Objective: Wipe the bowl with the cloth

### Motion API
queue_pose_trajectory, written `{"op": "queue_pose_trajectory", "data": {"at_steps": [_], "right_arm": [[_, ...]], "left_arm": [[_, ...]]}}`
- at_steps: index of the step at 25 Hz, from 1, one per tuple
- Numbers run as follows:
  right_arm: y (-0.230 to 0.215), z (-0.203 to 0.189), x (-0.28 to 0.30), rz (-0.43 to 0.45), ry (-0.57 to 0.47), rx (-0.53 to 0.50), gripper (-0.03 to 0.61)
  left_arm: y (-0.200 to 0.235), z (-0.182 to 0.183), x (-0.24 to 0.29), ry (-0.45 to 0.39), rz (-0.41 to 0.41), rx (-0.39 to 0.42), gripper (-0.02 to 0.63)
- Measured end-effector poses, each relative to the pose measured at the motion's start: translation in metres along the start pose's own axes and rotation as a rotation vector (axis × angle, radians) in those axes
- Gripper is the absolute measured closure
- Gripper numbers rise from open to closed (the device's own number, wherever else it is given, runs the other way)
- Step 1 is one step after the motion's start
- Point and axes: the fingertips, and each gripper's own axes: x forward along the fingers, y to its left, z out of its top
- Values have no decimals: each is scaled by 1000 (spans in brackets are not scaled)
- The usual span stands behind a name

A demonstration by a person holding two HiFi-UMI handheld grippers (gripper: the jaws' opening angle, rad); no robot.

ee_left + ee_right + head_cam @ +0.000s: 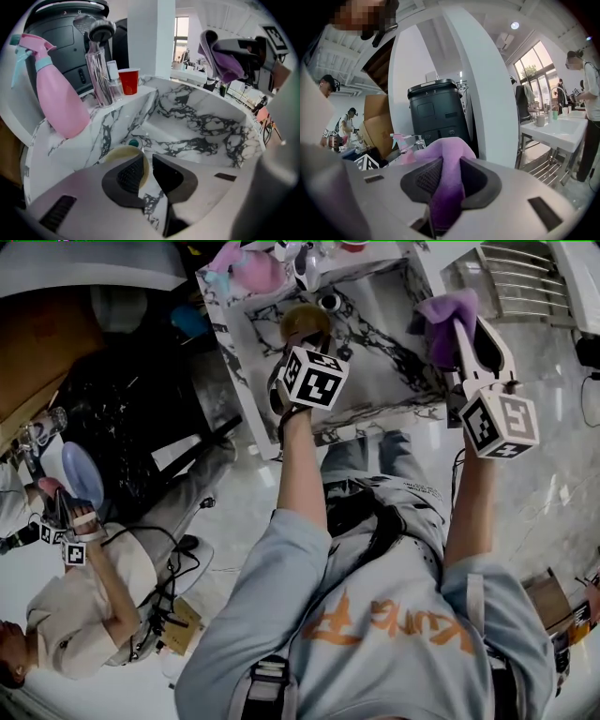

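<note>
A yellowish bowl [121, 157] sits low in the marble sink [197, 136], beside the drain [134, 143]. My left gripper [148, 174] has its jaws almost together, with the bowl's rim in the narrow slit and lying against the left pad. From the head view, the bowl [305, 322] lies just beyond the left gripper [302, 345]. My right gripper [449, 180] is shut on a purple cloth [445, 187] and is held up, away from the bowl. The cloth [448, 322] hangs over the sink's right edge in the head view, bunched in the right gripper [461, 334].
A pink spray bottle [56, 98], a clear dispenser [98, 70] and a red cup [129, 80] stand on the sink's ledge. A metal rack [520, 282] lies to the right. A seated person [84, 587] with grippers is at the lower left.
</note>
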Motion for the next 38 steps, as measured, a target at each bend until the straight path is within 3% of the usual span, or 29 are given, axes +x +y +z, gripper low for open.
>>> {"op": "queue_pose_trajectory", "data": {"at_steps": [1,3,4,8,15,20,30,38], "right_arm": [[1,-1,1,-1,5,0,462],[3,-4,3,-4,15,0,462],[3,-5,4,-6,21,-1,462],[4,-10,6,-14,43,-2,462],[-1,-22,9,-29,80,-2,462],[-1,-23,8,-23,87,-7,462],[7,-11,3,40,63,-20,462],[1,-1,-15,96,21,-21,462]], "left_arm": [[-1,-3,5,15,-10,8,564],[-2,-7,14,38,-33,8,464],[-2,-10,18,48,-42,8,463],[-1,-19,38,87,-50,23,463],[1,-39,66,187,-15,132,467],[5,-41,70,201,11,117,564],[7,-10,30,85,46,15,580],[-17,23,-26,-103,26,-170,580]]}}
